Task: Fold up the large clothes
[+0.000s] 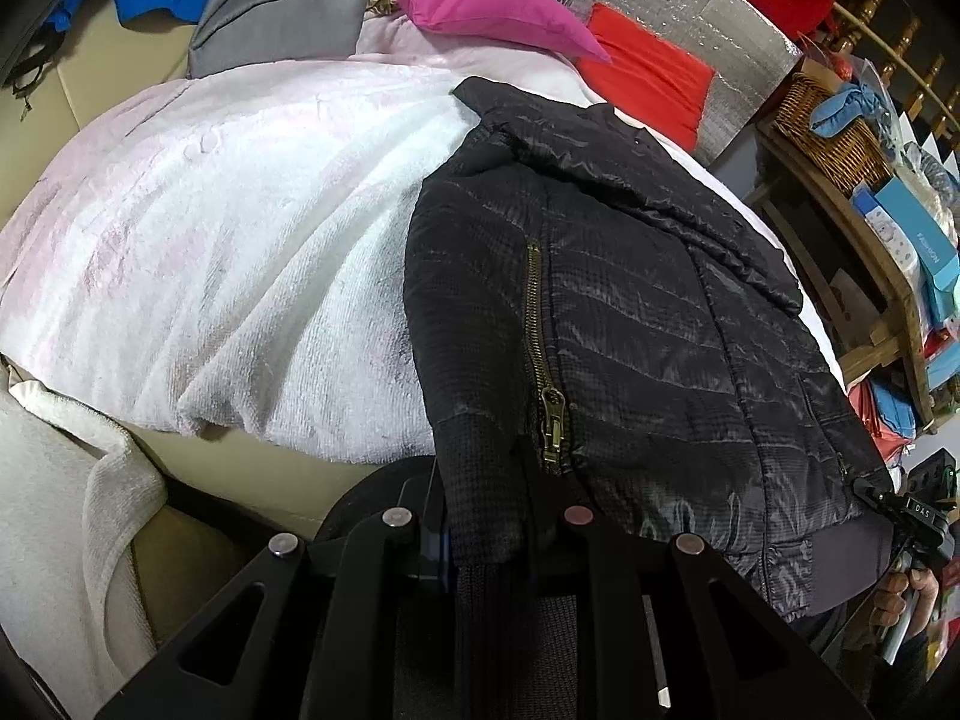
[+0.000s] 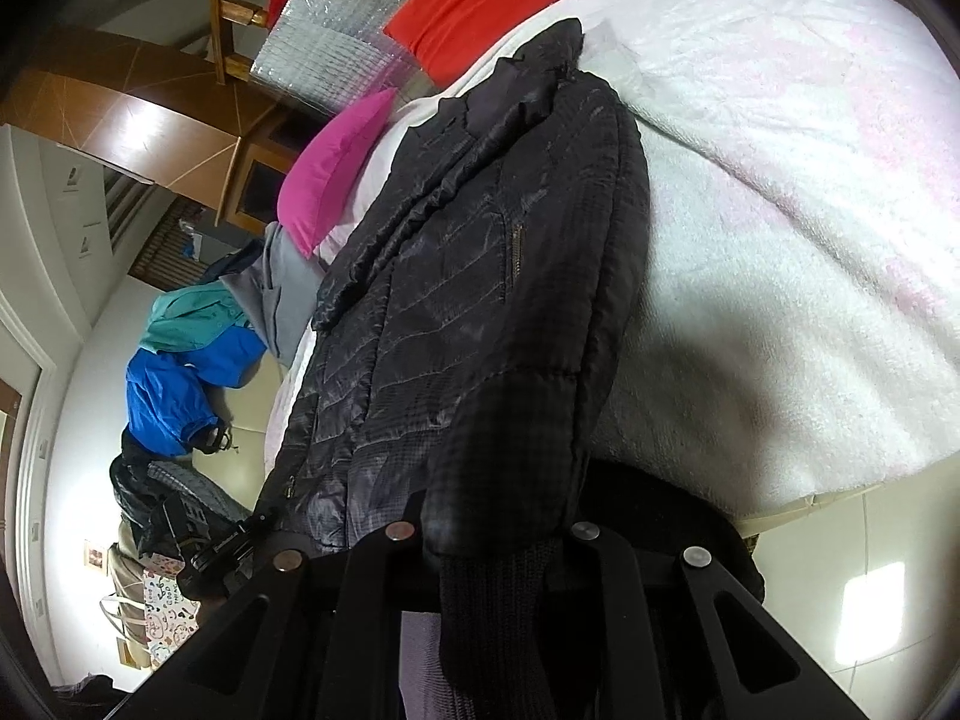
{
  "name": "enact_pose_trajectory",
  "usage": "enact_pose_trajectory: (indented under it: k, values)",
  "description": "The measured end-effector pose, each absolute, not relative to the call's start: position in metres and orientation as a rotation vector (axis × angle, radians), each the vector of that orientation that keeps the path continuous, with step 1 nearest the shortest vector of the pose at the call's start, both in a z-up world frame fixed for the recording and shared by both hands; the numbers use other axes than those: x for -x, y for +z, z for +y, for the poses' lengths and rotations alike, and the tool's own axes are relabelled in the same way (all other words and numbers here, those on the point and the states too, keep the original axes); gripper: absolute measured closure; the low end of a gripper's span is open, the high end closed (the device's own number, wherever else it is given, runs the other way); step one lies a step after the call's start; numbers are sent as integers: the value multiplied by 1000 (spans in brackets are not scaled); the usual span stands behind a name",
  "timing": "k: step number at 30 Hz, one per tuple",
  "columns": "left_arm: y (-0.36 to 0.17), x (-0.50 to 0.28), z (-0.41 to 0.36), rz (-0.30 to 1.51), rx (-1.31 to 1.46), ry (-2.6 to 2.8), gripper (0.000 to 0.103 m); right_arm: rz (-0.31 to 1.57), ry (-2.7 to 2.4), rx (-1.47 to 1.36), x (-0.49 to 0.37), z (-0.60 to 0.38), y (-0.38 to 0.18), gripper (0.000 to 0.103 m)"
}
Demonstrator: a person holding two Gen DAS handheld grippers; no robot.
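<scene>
Black puffer jacket is lying on the fluffy white blanket. Left gripper and right gripper are each clamped on a ribbed cuff. That knit's stretchy, so a hard tug could slip it free or drag the whole jacket crooked.

Bright, even room light is falling on the white blanket, washing its pile nearly blank ahead of the left gripper. The black jacket is swallowing detail, only its quilting catching a dull sheen. A soft shadow is lying on the blanket just right of the right gripper. Glare is shining off the floor tile at its lower right. Both views are bending hard and darkening at the edges.
</scene>
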State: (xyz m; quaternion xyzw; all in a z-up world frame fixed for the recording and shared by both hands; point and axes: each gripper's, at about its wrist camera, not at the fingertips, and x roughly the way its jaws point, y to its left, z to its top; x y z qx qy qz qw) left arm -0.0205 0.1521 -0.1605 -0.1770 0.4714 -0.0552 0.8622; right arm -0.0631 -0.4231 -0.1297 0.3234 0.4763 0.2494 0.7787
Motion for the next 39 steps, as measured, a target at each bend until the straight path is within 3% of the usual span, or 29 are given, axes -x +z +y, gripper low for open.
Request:
enact_pose_trajectory:
  k: [21,39]
  values:
    - [-146,7,139,1032,328,-64,85,950,615,-738,66,-426,-120,84]
    - [-115,-4,117,953,178,-14,86,938,636,-710,53,-414,-95,85]
